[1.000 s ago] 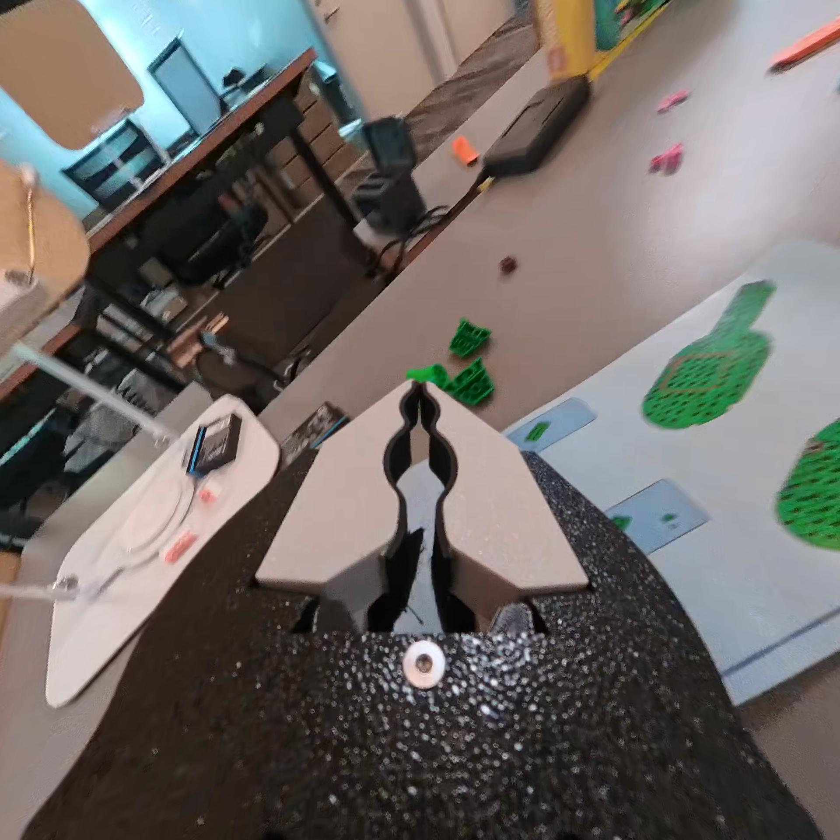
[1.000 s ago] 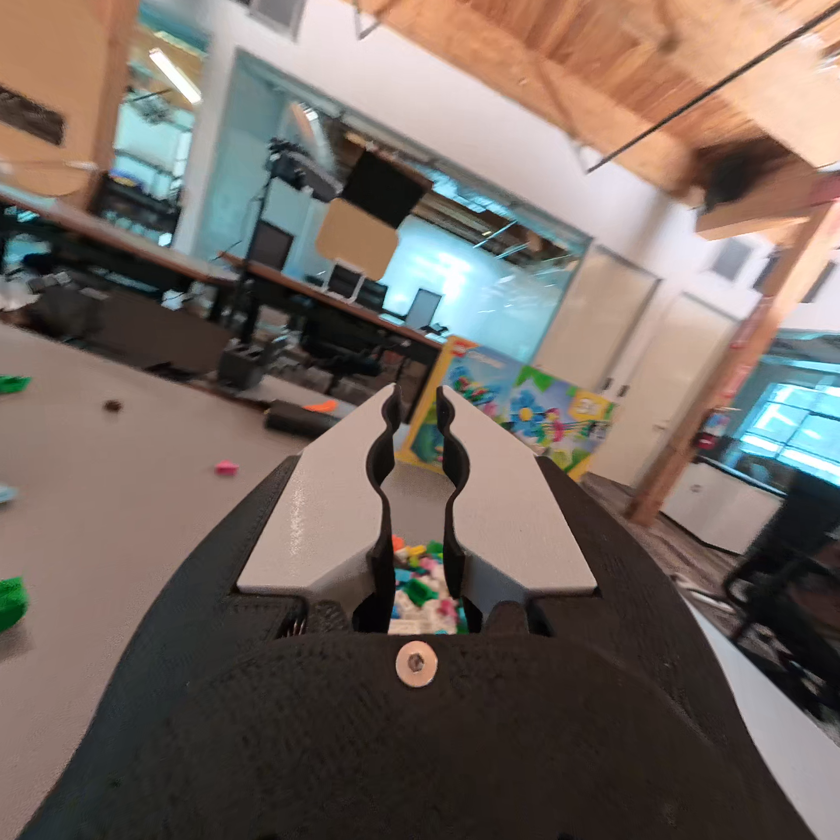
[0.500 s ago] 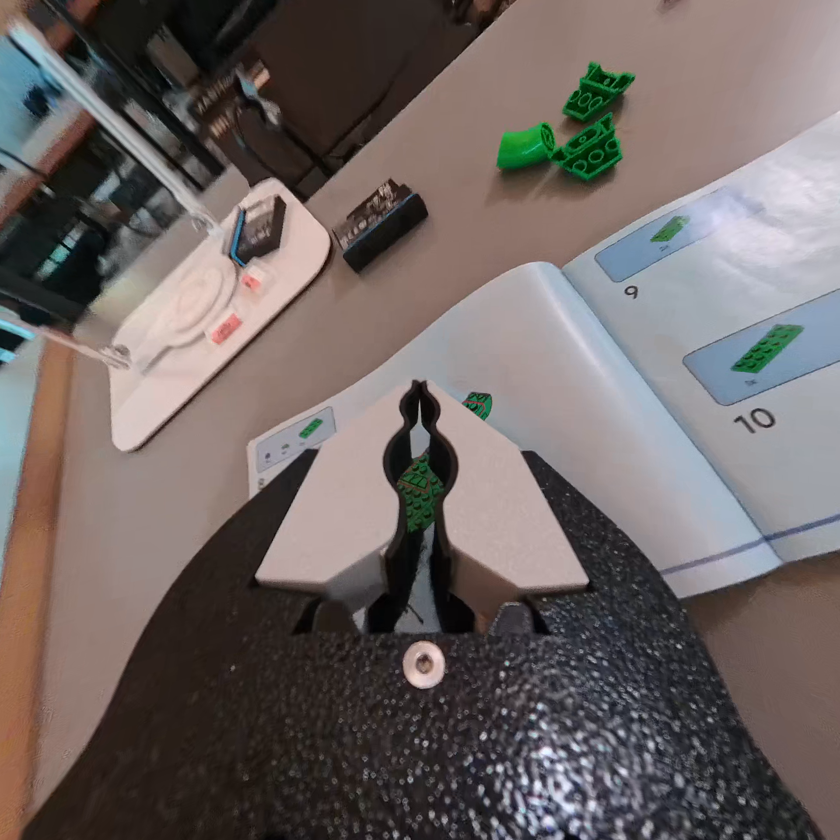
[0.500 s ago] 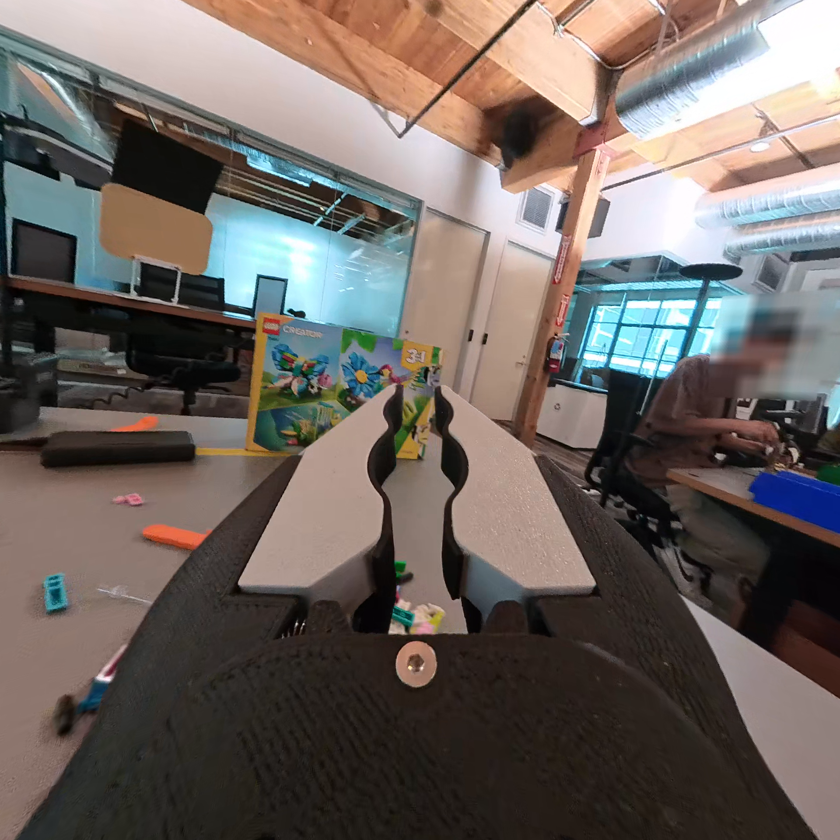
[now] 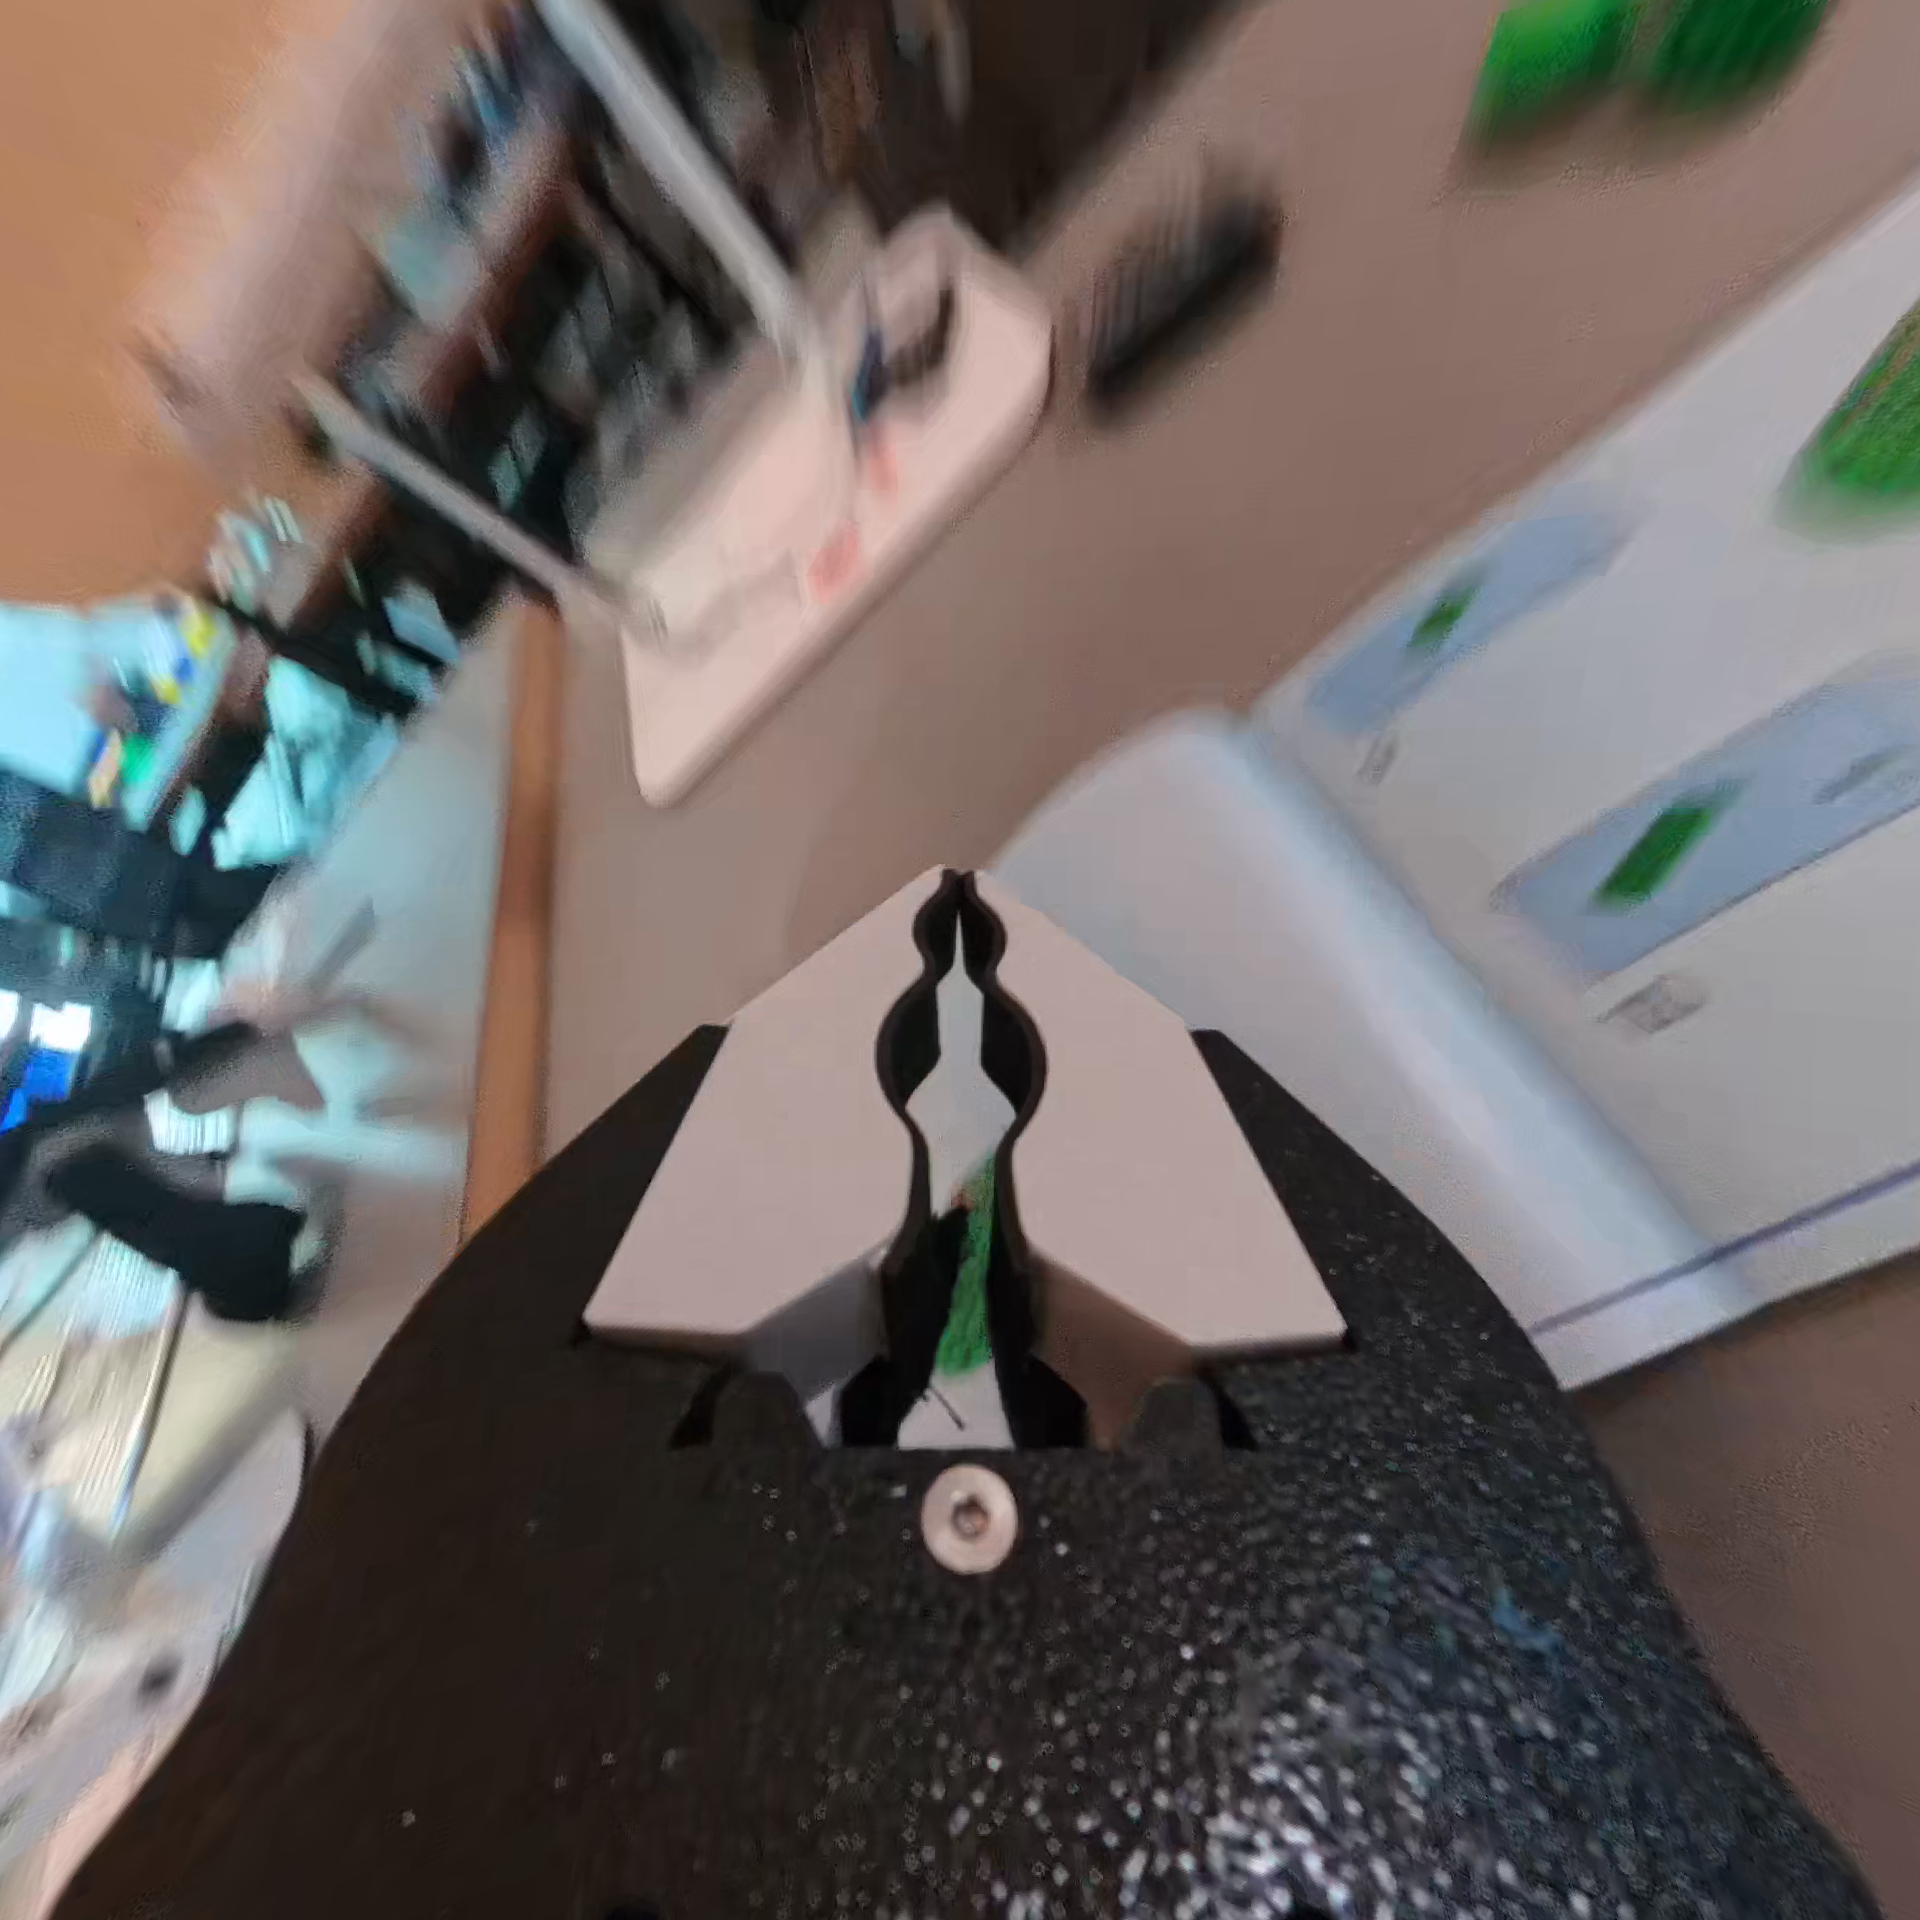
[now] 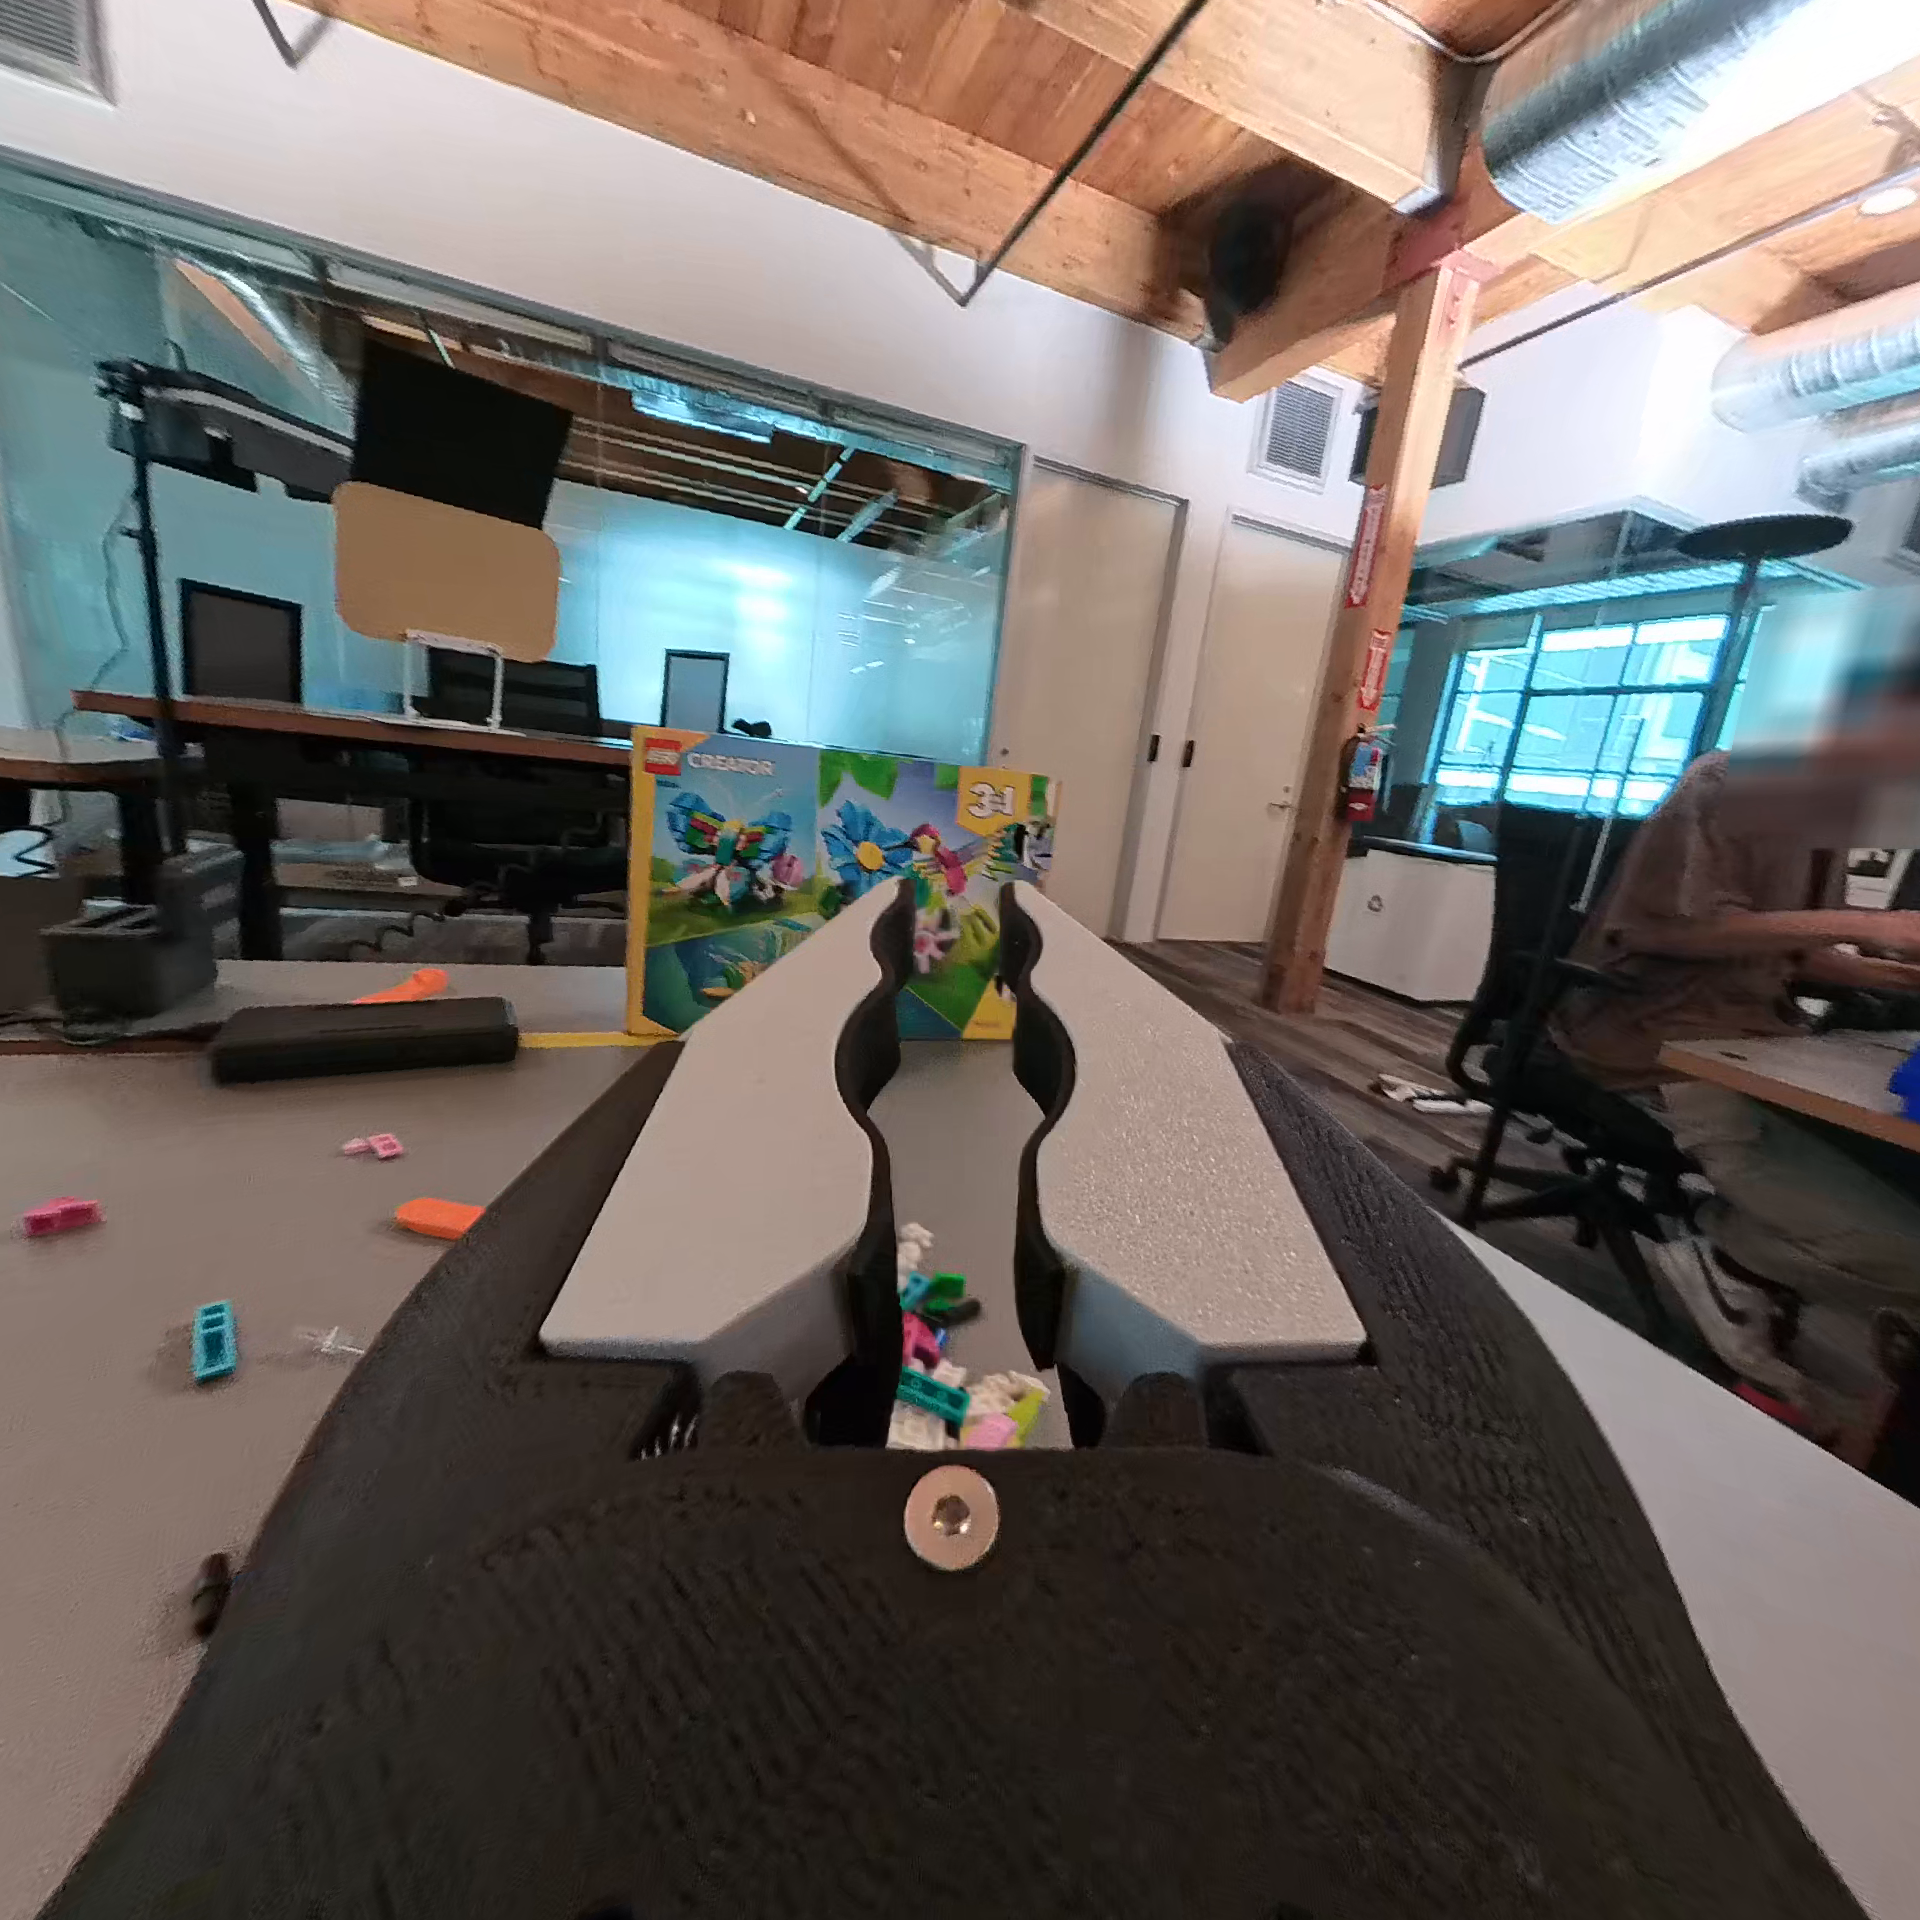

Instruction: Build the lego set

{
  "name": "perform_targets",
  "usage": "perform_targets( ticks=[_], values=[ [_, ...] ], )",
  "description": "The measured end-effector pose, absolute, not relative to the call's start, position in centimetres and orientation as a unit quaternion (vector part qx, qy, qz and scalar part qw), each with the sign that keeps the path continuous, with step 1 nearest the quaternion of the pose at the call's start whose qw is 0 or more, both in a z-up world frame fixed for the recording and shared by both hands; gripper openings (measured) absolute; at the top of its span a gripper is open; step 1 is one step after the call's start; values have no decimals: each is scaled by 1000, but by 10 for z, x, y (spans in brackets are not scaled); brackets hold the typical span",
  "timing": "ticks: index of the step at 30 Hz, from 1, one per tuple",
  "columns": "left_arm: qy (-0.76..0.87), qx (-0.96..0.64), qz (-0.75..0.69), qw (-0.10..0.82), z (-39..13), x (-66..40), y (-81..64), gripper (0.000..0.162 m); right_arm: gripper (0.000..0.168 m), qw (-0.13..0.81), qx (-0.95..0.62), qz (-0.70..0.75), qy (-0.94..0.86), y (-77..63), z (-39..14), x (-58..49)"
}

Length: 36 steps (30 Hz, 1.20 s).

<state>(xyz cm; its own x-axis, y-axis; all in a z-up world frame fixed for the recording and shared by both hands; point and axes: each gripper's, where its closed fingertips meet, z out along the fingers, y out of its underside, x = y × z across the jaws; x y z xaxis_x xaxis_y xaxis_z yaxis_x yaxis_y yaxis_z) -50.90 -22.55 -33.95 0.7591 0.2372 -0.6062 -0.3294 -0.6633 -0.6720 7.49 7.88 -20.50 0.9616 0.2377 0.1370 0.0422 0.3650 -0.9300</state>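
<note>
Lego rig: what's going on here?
A person is working a Lego build with two handheld grippers. The left gripper is shut and empty, over the open instruction booklet; that view is motion-blurred. The right gripper is open and empty, above a pile of loose bricks, facing the set box. A few stray pieces, such as a teal one, lie on the table. No built assembly is visible.

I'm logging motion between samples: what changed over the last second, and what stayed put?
The left tool swung from the green bricks down over the open instruction booklet, jaws shut and empty throughout. The right tool panned right to face the set's box, jaws open. Nothing was grasped or released.
</note>
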Motion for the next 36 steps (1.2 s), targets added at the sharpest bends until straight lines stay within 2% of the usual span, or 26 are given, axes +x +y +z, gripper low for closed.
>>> perform_targets(
  ticks=[3,4,6,10,14,16,17,20,25,32,36],
  values=[
    [111,-726,263,626,-258,-418,-189,0,19,812,-558,87,-144,75,-209,69],
    [150,-689,217,675,-243,-379,-183,0,22,803,-567,103,-156,74,-213,66],
    [239,-634,164,717,-236,-311,-176,0,25,773,-588,123,-204,69,-218,61],
    [352,-558,58,750,-253,-212,-176,0,21,636,-682,142,-331,48,-263,54],
    [372,-504,-33,779,-264,-162,-172,1,17,507,-775,142,-349,16,-317,65],
    [386,-512,-49,766,-270,-152,-164,1,20,459,-798,133,-368,3,-341,64],
    [384,-511,-57,767,-270,-151,-162,1,28,440,-804,125,-380,1,-350,64],
    [380,-523,-82,758,-273,-155,-162,3,39,410,-814,138,-387,-3,-369,57],
    [376,-528,-87,757,-274,-160,-162,3,25,399,-835,132,-356,4,-377,62],
    [380,-539,-104,744,-279,-158,-159,3,21,394,-837,126,-357,3,-377,65],
    [360,-549,-115,745,-277,-163,-155,2,16,437,-794,144,-397,-5,-355,38]
  ],
)
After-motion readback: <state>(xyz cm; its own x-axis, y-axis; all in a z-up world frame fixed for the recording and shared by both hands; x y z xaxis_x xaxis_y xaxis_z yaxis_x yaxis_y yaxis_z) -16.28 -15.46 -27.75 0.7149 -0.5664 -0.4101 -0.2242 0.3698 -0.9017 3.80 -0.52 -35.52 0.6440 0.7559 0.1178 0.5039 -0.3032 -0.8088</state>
